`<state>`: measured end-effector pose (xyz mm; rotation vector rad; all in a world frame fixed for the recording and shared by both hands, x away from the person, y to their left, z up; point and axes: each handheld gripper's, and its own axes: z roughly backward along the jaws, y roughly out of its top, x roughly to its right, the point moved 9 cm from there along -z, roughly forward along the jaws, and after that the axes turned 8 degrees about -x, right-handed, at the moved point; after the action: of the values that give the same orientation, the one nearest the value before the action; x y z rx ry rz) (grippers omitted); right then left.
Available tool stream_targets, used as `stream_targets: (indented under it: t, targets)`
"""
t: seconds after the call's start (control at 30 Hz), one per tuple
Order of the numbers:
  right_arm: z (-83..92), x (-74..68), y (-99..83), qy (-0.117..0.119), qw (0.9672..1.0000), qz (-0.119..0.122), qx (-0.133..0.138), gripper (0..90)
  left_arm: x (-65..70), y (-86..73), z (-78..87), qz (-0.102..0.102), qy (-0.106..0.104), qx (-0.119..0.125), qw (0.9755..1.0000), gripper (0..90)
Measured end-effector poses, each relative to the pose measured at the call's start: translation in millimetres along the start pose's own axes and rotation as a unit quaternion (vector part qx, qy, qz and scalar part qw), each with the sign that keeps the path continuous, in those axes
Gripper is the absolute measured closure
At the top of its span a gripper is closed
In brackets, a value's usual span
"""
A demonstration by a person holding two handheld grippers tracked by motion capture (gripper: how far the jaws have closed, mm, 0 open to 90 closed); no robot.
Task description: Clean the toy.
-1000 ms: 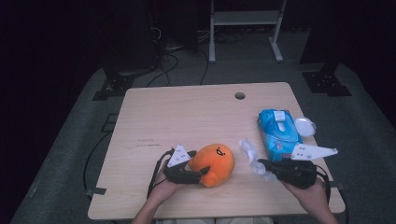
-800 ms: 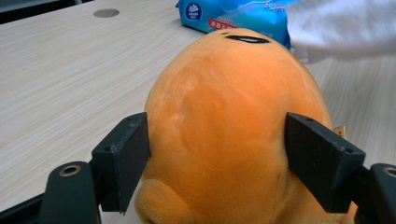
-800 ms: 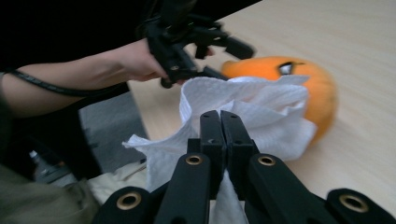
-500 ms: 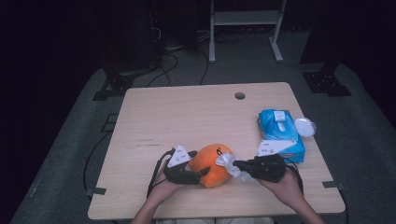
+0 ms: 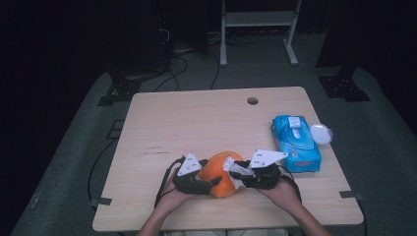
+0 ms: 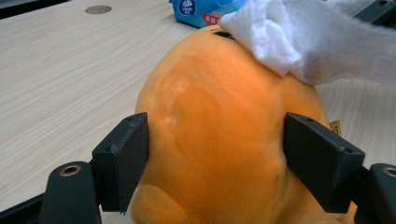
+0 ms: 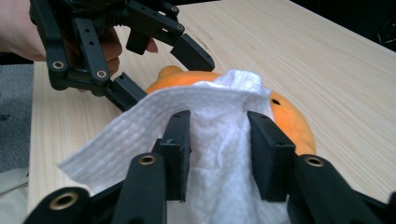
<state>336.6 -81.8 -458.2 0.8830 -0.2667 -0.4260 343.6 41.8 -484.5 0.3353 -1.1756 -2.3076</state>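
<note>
With the left gripper jaws clamped on the orange plush toy at lower centre of the worktop, the right gripper jaws pinch a white wipe that could slip free if rubbed hard.

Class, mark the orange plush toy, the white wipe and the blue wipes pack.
orange plush toy (image 6: 219,140), left gripper view, its back.
white wipe (image 7: 215,140), right gripper view, between the jaws.
blue wipes pack (image 5: 296,145), high view, its top.
</note>
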Motion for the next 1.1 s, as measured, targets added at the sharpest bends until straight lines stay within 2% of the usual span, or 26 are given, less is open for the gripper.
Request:
stream_targets:
  t: [0.13,0.27,0.33,0.37,0.5,0.63,0.7,0.8,0.87,0.93,1.0,1.03,1.07,1.1]
  targets:
    - [-8.2,-0.6,-0.1,-0.014,0.9999,0.008,0.0,59.6,-0.1,-0.3,3.1,-0.003,-0.013,-0.007,0.9999,24.5]
    - [-15.3,2.3,-1.9,-0.044,0.999,0.003,0.002,69.2,7.6,4.9,11.8,-0.014,-0.033,0.002,0.9993,20.5]
    - [-16.8,4.7,-1.1,-0.047,0.9989,-0.005,-0.001,75.7,12.8,-0.1,5.7,-0.04,-0.018,-0.019,0.9989,19.6]
    - [-16.7,5.9,-0.9,-0.047,0.9988,-0.008,-0.001,78.4,13.2,-1.6,3.6,-0.045,-0.012,-0.023,0.9986,19.8]
    - [-11.3,11.8,-4.0,-0.047,0.9985,-0.03,0.003,82.9,9.1,0.6,3.1,-0.041,-0.006,-0.015,0.999,22.2]
    - [-1.7,18.7,-12.8,-0.06,0.9973,-0.043,-0.001,83.7,4.2,-1.8,2.4,-0.039,0.007,-0.017,0.9991,24.0]
    - [1.5,13.3,-17.8,-0.055,0.9978,-0.038,-0.007,83.8,0.9,-2.1,1.9,-0.037,0.012,-0.018,0.9991,25.1]
    - [-1.0,-7.1,-19.6,-0.02,0.9995,-0.024,-0.004,83.8,-3.7,-4.2,0.9,-0.026,0.008,-0.017,0.9995,26.4]
    - [-4.0,-11.7,-18.0,-0.026,0.9996,-0.006,-0.006,83.7,-6.6,-6.0,1.7,-0.024,0.003,-0.015,0.9996,28.2]
    - [-2.8,-3.0,-16.5,-0.029,0.9993,-0.024,0.0,83.7,-10.3,-6.7,2.7,-0.013,0.0,-0.011,0.9999,29.6]
    - [-1.7,11.1,-20.3,-0.051,0.998,-0.039,-0.003,83.8,-12.5,-6.8,2.7,-0.001,-0.006,-0.006,1.0,30.0]
    - [-1.4,14.7,-23.0,-0.052,0.9974,-0.049,-0.003,83.8,-12.5,-6.5,2.0,0.003,-0.009,-0.004,0.9999,30.3]
    - [-1.2,14.0,-24.3,-0.046,0.9974,-0.056,-0.001,83.7,-12.2,-6.5,1.4,0.0,-0.009,-0.006,0.9999,30.4]
    - [-2.4,7.6,-23.5,-0.04,0.998,-0.049,0.001,83.8,-11.8,-6.2,0.8,0.001,-0.01,-0.006,0.9999,30.7]
